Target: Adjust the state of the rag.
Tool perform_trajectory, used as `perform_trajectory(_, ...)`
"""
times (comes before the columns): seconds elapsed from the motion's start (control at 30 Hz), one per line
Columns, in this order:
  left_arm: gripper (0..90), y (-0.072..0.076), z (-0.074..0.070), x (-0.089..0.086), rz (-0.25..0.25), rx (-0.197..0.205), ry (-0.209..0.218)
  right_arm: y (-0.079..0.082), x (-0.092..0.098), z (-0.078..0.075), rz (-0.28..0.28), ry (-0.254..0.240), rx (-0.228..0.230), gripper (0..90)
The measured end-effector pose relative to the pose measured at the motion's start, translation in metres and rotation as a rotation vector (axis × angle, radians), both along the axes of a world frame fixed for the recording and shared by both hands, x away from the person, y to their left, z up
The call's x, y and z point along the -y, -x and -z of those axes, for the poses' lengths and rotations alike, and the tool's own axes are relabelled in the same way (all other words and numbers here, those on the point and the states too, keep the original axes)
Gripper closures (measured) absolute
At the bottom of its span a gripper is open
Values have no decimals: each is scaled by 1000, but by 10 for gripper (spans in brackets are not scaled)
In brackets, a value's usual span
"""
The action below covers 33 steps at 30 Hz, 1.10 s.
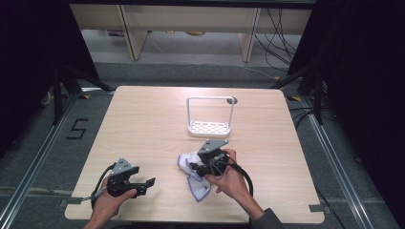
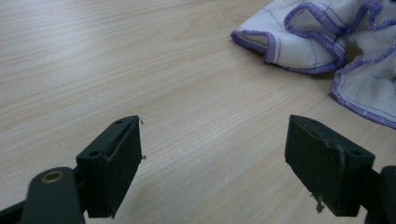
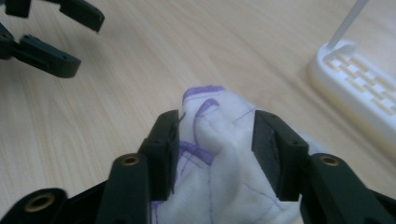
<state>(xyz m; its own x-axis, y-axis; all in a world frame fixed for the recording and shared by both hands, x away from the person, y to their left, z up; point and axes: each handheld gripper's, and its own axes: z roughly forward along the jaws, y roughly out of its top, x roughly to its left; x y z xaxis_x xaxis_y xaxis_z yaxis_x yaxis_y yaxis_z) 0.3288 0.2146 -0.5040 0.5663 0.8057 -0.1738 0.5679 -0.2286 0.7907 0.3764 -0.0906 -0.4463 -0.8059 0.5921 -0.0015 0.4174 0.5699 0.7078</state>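
Cloth (image 1: 194, 172), white with purple stitched edging, lies crumpled on the near part of the wooden table (image 1: 143, 124), just right of centre. Right gripper (image 3: 215, 135) stands over it with jaws partly apart and a raised fold of the fabric between them; the left pad touches the fold, a slight gap shows at the right pad, so no firm clamp is judged to be in place. Left gripper (image 2: 212, 154) sits near the front left of the table, jaws spread wide and nothing between them, aimed across bare wood at the cloth's nearest hem.

Progress, as judged: the work appears to be at an early stage. The cloth is bunched, not spread or folded, and is not lifted clear of the table. A secure grip and whatever placement follows remain to be done.

Farther back, well apart from the cloth, a white rack (image 1: 210, 116) with a slotted base and tall hoop stands empty.

Writing: a black "5" mark (image 1: 76, 129) on the floor left of the table. No brands or labels readable on the cloth or rack.
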Motion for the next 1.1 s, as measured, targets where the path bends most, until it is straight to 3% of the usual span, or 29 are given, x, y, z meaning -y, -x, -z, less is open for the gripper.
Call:
perform_trajectory(0.07, 182, 0, 0, 0, 3, 0, -1, -2, -4, 5, 0, 5, -9, 507)
perform_trajectory(0.1, 182, 0, 0, 0, 4, 0, -1, -8, -7, 14, -8, 43, -12, 537)
perform_trajectory(0.17, 182, -2, 0, 2, 11, -5, 10, -10, -5, 18, -29, 59, -33, 725)
perform_trajectory(0.2, 184, -2, 0, 2, 11, -5, 10, -10, -5, 18, -29, 59, -33, 725)
perform_trajectory(0.23, 193, -4, 0, 4, 18, -19, 33, -11, -2, 19, -59, 44, -28, 826)
perform_trajectory(0.27, 203, -4, 0, 4, 18, -19, 33, -9, 1, 15, -64, 55, -23, 835)
perform_trajectory(0.3, 220, -9, 1, 13, 35, -34, 84, -6, 3, 10, -65, 50, -1, 840)
perform_trajectory(0.37, 251, -13, 0, 22, 65, -22, 67, -3, 8, 2, -68, -4, 8, 842)
perform_trajectory(0.4, 264, -16, 0, 26, 83, -16, 60, -2, 12, -4, -67, -5, 8, 843)
perform_trajectory(0.53, 300, -23, -1, 42, 116, -14, 77, 6, 24, -18, -76, -92, 5, 842)
perform_trajectory(0.6, 303, -26, -1, 52, 131, -6, 75, 7, 27, -22, -78, -104, 28, 842)
perform_trajectory(0.63, 305, -29, 0, 61, 148, 3, 79, 9, 35, -31, -74, -144, 33, 842)
perform_trajectory(0.77, 310, -36, 1, 73, 170, -4, 59, 11, 54, -44, -79, -203, 54, 842)
perform_trajectory(0.8, 319, -37, 1, 76, 169, -2, 67, 11, 60, -46, -71, -202, 67, 841)
perform_trajectory(0.9, 319, -40, 1, 80, 177, 6, 76, 12, 70, -44, -37, -209, 39, 842)
perform_trajectory(1.1, 286, -32, -1, 98, 235, 48, 45, 5, 95, -28, 15, -207, 15, 841)
